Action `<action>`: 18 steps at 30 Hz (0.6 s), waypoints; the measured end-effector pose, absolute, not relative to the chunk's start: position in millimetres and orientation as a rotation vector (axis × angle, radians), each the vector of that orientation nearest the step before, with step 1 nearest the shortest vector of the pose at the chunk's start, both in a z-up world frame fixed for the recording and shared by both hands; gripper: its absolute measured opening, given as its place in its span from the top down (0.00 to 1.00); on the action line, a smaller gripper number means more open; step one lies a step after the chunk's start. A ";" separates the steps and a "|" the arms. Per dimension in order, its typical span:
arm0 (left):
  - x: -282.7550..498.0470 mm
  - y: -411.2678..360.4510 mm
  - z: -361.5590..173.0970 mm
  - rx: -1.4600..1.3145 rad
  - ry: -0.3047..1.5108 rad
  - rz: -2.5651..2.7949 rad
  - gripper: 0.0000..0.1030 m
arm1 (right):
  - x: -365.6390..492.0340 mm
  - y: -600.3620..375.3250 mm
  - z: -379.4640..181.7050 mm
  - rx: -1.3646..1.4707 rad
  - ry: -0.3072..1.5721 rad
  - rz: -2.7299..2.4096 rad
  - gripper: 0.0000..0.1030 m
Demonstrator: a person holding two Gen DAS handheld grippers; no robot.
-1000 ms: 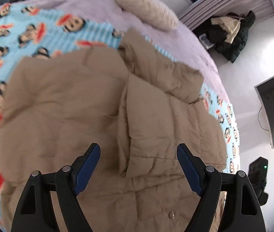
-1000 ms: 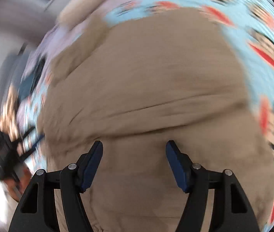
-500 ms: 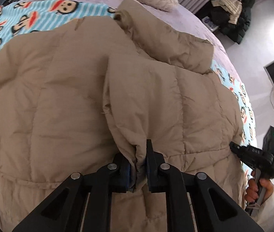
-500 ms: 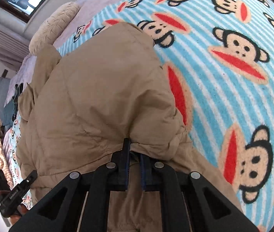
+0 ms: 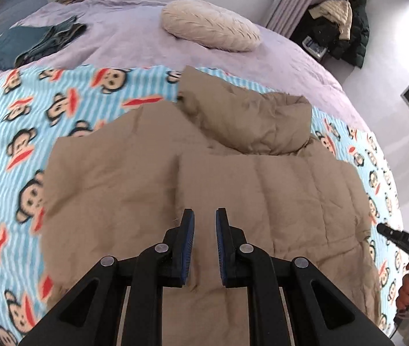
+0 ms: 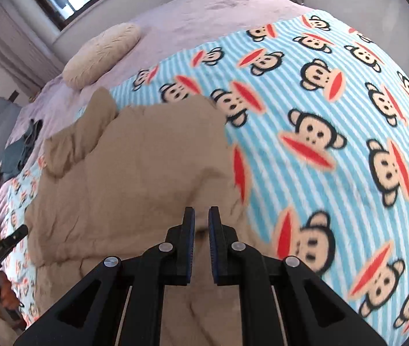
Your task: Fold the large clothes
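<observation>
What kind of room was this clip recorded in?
Most likely a bedroom at home. A bed with a lilac cover holds a cream pillow and a monkey-print blanket. A tan padded jacket lies on it, and more clothes are heaped in the corner.

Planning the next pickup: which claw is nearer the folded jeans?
Left. The left claw is over the middle of the jacket, jeans ahead to its left; the right claw is at its opposite edge, farther off.

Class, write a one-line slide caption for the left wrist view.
Left gripper pinches the tan puffer jacket spread on a monkey-print blanket, pillow beyond.
</observation>
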State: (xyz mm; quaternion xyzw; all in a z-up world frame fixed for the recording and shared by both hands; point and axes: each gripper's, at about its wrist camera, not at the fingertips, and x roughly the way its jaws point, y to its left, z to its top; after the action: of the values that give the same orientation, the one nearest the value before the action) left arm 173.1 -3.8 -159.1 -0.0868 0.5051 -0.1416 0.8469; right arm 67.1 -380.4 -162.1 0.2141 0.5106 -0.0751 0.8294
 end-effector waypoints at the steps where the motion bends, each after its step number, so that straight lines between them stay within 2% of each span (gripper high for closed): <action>1: 176.8 -12.7 -166.4 -0.162 1.068 -0.302 0.85 | 73.4 -381.8 -170.1 0.454 1.097 -0.171 0.90; 4: 181.6 -35.2 -195.9 -0.042 1.094 -0.246 0.85 | 82.2 -383.8 -193.7 0.472 1.145 -0.189 0.90; 8: 182.2 -37.4 -214.1 -0.035 1.109 -0.234 0.85 | 84.2 -382.9 -211.6 0.490 1.161 -0.175 0.90; 18: 171.6 -33.9 -186.7 -0.013 1.132 -0.179 0.85 | 73.1 -382.4 -188.1 0.497 1.187 -0.171 0.89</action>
State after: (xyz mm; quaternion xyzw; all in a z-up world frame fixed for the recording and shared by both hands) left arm 171.6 -33.9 -186.7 -0.0063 0.5353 -0.0849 0.8403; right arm 73.1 -382.4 -188.1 0.2312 0.5526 -0.0797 0.7968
